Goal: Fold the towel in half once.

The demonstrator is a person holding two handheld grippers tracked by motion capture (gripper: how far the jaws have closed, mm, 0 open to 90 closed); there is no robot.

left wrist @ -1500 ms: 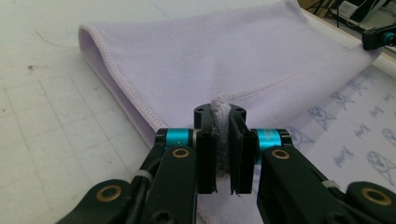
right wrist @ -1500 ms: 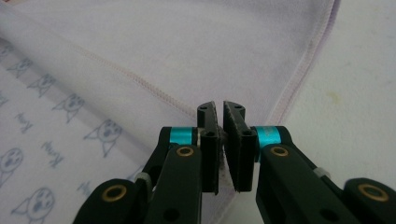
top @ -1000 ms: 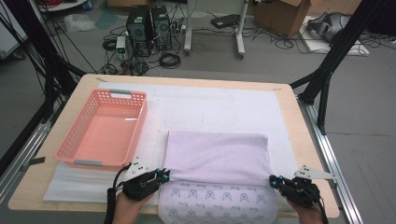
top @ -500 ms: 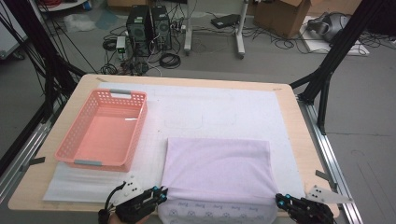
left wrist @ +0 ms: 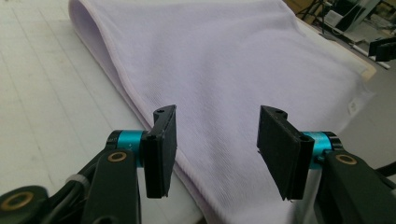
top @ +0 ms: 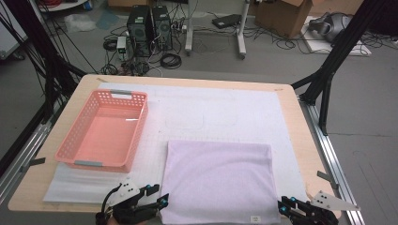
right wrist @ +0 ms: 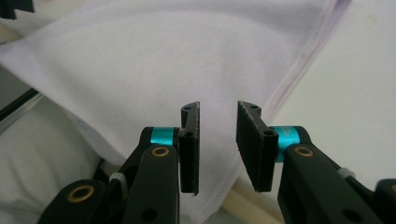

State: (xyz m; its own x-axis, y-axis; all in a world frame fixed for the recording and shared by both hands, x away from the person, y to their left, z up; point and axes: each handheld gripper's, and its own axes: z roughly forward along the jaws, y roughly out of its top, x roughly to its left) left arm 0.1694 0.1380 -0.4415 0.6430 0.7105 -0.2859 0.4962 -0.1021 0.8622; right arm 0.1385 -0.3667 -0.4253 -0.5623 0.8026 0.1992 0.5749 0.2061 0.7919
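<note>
A lavender cloth (top: pixel 218 180) lies folded flat on the white mat, its near edge at the table's front, a small label near its right corner. My left gripper (top: pixel 157 196) sits at the cloth's near left corner and my right gripper (top: pixel 286 205) at its near right corner. In the left gripper view the left gripper (left wrist: pixel 215 140) stands open, its jaws just opened, the cloth (left wrist: pixel 233 60) lying under the gap untouched. In the right gripper view the right gripper (right wrist: pixel 218 137) has also just parted its jaws a little, and the cloth (right wrist: pixel 140 56) lies beneath them, free of the pads.
A pink plastic basket (top: pixel 77 140) stands empty on the left of the white mat (top: pixel 225 101). The wooden table's front edge (top: pixel 28 204) runs just beside both grippers. Black frame legs and cables stand beyond the table.
Both grippers drew the cloth's top layer toward the front edge, covering the patterned part that showed before. Then both let the cloth go and their jaws opened.
</note>
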